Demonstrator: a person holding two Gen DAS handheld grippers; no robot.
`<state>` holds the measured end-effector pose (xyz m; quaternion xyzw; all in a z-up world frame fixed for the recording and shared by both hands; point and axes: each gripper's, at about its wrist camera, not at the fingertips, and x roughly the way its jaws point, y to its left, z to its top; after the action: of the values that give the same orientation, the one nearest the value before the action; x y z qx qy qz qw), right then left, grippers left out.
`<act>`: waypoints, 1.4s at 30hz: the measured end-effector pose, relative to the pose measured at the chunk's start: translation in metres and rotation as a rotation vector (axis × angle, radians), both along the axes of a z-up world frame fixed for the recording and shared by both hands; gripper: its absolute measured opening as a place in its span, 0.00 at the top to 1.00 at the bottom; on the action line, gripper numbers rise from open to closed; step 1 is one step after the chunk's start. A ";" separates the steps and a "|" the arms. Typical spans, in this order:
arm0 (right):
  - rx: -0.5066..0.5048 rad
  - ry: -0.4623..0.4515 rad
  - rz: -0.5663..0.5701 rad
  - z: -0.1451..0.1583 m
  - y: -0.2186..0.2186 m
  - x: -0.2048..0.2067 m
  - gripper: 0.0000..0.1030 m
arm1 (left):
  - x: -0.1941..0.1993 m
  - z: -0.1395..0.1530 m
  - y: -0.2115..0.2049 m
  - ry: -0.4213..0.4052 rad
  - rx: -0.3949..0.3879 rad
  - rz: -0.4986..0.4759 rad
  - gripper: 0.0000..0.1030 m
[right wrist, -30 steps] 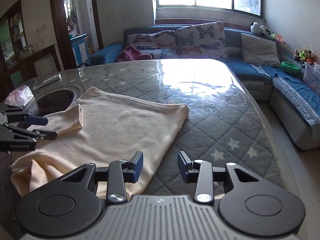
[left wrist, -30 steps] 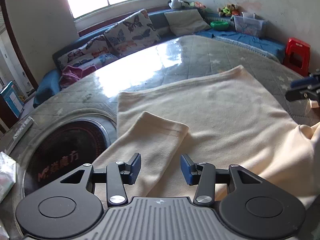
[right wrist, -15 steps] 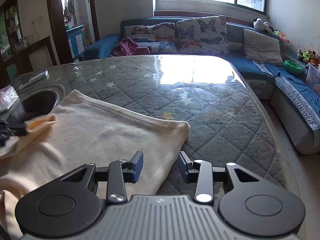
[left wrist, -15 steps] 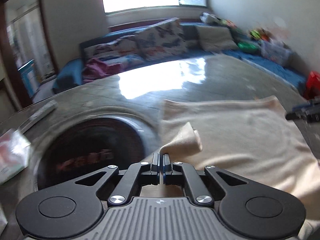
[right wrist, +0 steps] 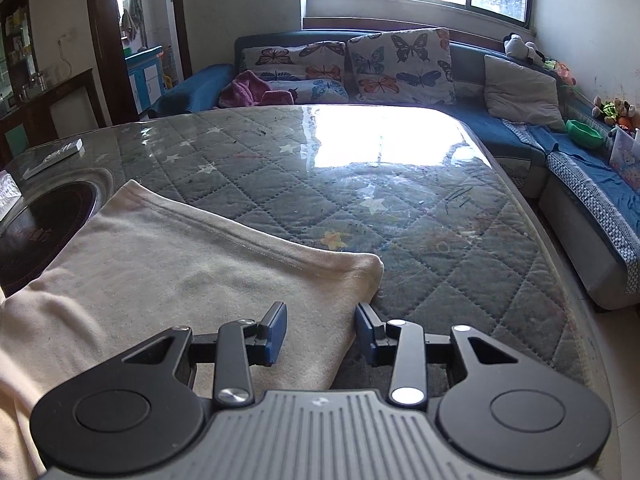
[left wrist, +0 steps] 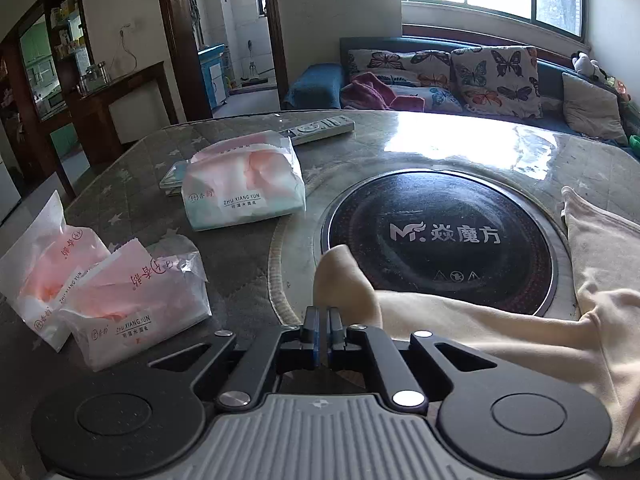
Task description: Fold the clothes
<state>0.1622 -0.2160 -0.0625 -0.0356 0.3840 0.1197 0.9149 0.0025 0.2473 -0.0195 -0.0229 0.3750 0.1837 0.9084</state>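
Observation:
A cream garment [right wrist: 180,276] lies spread on the quilted table [right wrist: 400,220]. Its sleeve [left wrist: 460,320] is stretched out to the left over the black round hob [left wrist: 440,236]. My left gripper [left wrist: 323,320] is shut on the sleeve's cuff [left wrist: 344,280], which sticks up above the closed fingers. My right gripper [right wrist: 321,326] is open, low over the garment's right edge near the hem corner [right wrist: 368,268], with the cloth's edge running between its fingers [right wrist: 276,328].
Three tissue packs [left wrist: 244,184] [left wrist: 132,304] [left wrist: 40,264] sit on the table's left part, with a remote [left wrist: 320,128] behind them. A sofa with butterfly cushions [right wrist: 400,64] runs along the far side. The table's right edge [right wrist: 560,280] drops to the floor.
My left gripper shut on the sleeve cuff and swung it out to the left, over the hob toward the tissue packs. My right gripper moved lower and closer to the garment's right edge.

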 end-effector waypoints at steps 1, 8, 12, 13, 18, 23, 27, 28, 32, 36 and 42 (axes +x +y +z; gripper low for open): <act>0.000 -0.002 -0.003 0.000 0.000 0.000 0.63 | 0.003 0.003 -0.006 -0.009 -0.001 -0.018 0.92; -0.007 0.004 -0.020 0.003 -0.005 0.004 0.64 | 0.046 0.016 -0.068 -0.055 -0.041 -0.237 0.70; -0.016 0.004 -0.026 0.003 -0.005 0.008 0.70 | 0.091 0.010 -0.114 -0.032 -0.043 -0.370 0.68; -0.017 0.007 -0.027 0.002 -0.005 0.010 0.72 | 0.102 0.007 -0.123 -0.023 -0.040 -0.395 0.68; -0.022 0.020 -0.027 -0.002 -0.005 0.017 0.84 | 0.151 -0.008 -0.159 0.018 -0.019 -0.460 0.66; -0.023 0.021 -0.017 -0.003 -0.004 0.026 0.92 | 0.183 -0.023 -0.174 0.056 0.003 -0.466 0.65; -0.034 0.021 0.002 -0.003 0.000 0.036 0.93 | 0.195 -0.026 -0.180 0.046 0.024 -0.489 0.72; -0.038 0.020 0.008 -0.003 0.002 0.039 0.93 | 0.197 -0.027 -0.181 0.045 0.026 -0.498 0.78; -0.057 0.013 0.036 -0.004 0.012 0.056 0.94 | 0.205 -0.030 -0.180 0.035 0.083 -0.481 0.95; -0.077 0.000 0.058 -0.005 0.027 0.080 0.94 | 0.216 -0.032 -0.164 0.032 0.097 -0.414 0.96; -0.111 -0.013 0.088 -0.004 0.044 0.105 0.92 | 0.218 -0.029 -0.149 0.039 0.089 -0.382 0.92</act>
<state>0.2672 -0.1724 -0.0665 -0.1038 0.3822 0.1380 0.9078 0.2206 0.0986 -0.0483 0.0926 0.3815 0.0247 0.9194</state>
